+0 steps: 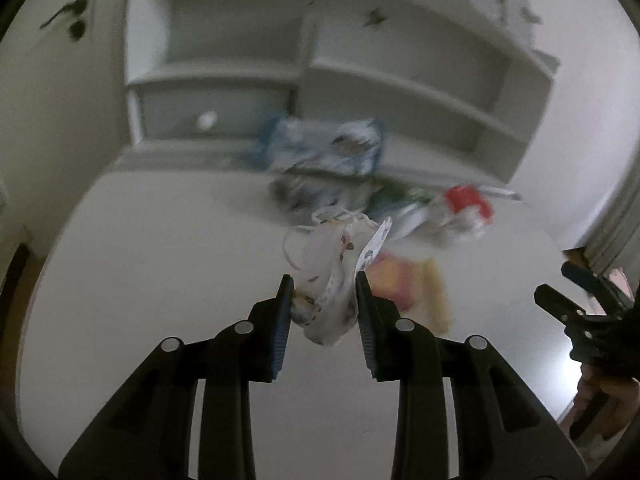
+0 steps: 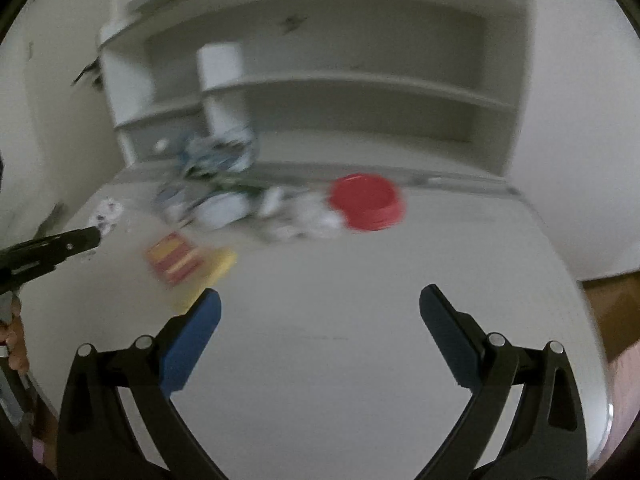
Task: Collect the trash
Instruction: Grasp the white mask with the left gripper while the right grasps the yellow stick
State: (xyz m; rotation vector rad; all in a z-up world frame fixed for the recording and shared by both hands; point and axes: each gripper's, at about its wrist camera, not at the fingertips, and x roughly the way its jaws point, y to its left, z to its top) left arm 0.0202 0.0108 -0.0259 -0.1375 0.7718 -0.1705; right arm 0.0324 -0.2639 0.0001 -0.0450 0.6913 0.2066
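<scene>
Left claw (image 1: 324,280) clenched on a crumpled white printed wrapper (image 1: 328,280), long axis running away from the pads toward the far trash pile (image 1: 360,196) on the white counter (image 1: 160,240). Right claw (image 2: 320,296) spread wide, nothing between its pads, red lid (image 2: 366,200) farther off. Shelf unit (image 2: 320,92) behind, compartments blurred.

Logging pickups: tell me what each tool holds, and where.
The left tool pinches a crumpled white printed wrapper across its lower part. The right tool is open, holding nothing.
</scene>
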